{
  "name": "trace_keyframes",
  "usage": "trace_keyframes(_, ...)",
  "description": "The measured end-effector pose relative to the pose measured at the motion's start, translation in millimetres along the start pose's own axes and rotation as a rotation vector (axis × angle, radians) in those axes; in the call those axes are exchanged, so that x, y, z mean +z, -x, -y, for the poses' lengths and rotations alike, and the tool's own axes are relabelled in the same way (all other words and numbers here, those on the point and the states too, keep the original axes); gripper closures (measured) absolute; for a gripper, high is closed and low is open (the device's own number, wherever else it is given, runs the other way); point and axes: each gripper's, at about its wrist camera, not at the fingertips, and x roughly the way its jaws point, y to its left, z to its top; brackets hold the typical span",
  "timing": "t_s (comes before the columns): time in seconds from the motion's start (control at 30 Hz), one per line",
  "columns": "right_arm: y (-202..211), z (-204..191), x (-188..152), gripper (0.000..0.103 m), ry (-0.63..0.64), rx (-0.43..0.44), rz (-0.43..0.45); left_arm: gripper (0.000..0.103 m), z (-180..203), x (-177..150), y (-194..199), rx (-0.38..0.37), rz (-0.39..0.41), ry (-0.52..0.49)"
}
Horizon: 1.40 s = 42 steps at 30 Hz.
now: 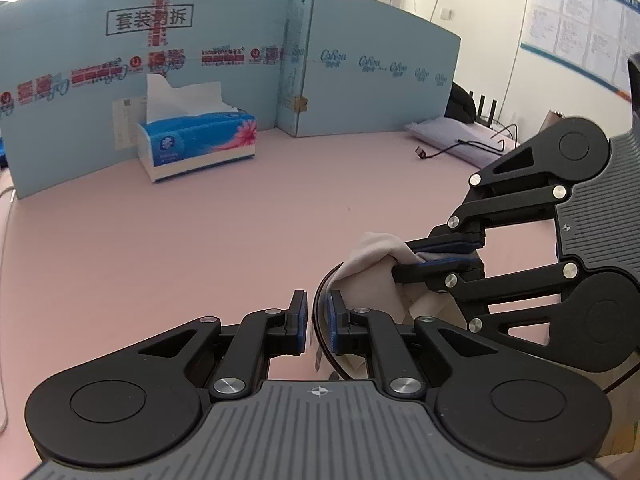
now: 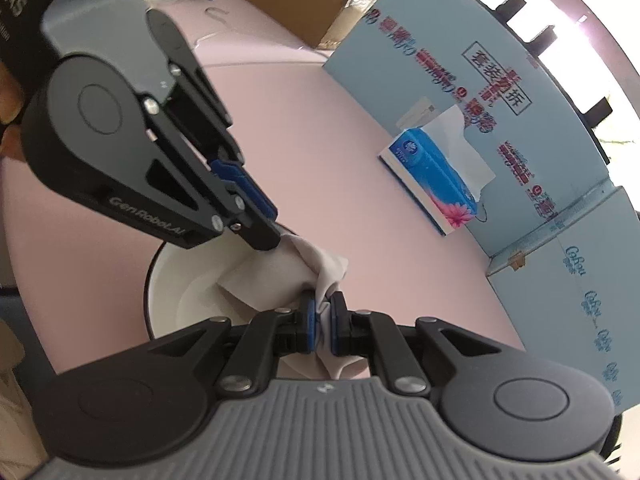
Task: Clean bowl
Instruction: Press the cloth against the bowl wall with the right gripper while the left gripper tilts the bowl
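Bowl pinned by its rim in my left claw, wiping tissue pinched in my right.

My left claw (image 1: 317,320) is closed on the bowl (image 2: 180,280) with one pad inside the dark rim and one outside, which I judge keeps the dish from sliding on the pink surface (image 1: 180,248) while it is rubbed. My right claw (image 2: 324,326) is clamped on a bunched white tissue (image 2: 288,276) that drapes into the bowl's white hollow, so the wad can be swept round the inside. The left claw's arm reads "GenRobot.AI". Farther off on the surface stands a blue tissue box (image 1: 196,142) with a pink flower and a sheet sticking up, handy for a fresh wipe. Behind it a light-blue cardboard screen (image 1: 240,40) carries "CoRou" logos and boxed Chinese characters; its red print is too blurred to read.
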Motion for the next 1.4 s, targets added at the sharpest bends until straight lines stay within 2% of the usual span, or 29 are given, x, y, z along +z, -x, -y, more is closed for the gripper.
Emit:
trace_keyframes(0.3,11.3,9.4,-8.8,0.095,-0.138,0.001,0.045,0.075,5.1,-6.4,4.6,-0.005,-0.005,0.056)
trace_keyframes(0.47,17.1,7.7,-13.2,0.095,-0.153,0.004,0.061,0.072,7.8,-11.2,7.8,0.024,-0.015,0.150)
trace_keyframes(0.7,22.0,3.1,-18.1,0.095,-0.157,0.026,0.092,0.072,20.4,-17.9,9.0,0.091,-0.028,0.133)
trace_keyframes(0.9,22.8,-1.8,-19.4,0.095,-0.139,0.047,0.097,0.092,11.4,-11.6,4.2,0.095,-0.056,0.078)
trace_keyframes(1.0,23.3,-5.5,-19.5,0.095,-0.134,0.061,0.095,0.092,7.2,-1.4,-0.4,0.088,-0.072,0.011)
trace_keyframes(1.13,23.3,-9.3,-18.4,0.095,-0.134,0.070,0.089,0.093,1.5,8.3,-4.0,0.131,-0.086,-0.041)
trace_keyframes(1.23,21.8,-6.8,-17.9,0.095,-0.158,0.090,0.080,0.093,7.1,10.0,-0.9,0.142,-0.069,-0.073)
trace_keyframes(1.37,9.0,-0.4,-17.0,0.095,-0.225,0.155,0.017,0.092,17.6,8.7,2.6,0.156,-0.045,-0.111)
trace_keyframes(1.4,7.8,-0.8,-16.7,0.095,-0.216,0.149,0.011,0.092,21.3,8.3,4.3,0.158,-0.035,-0.126)
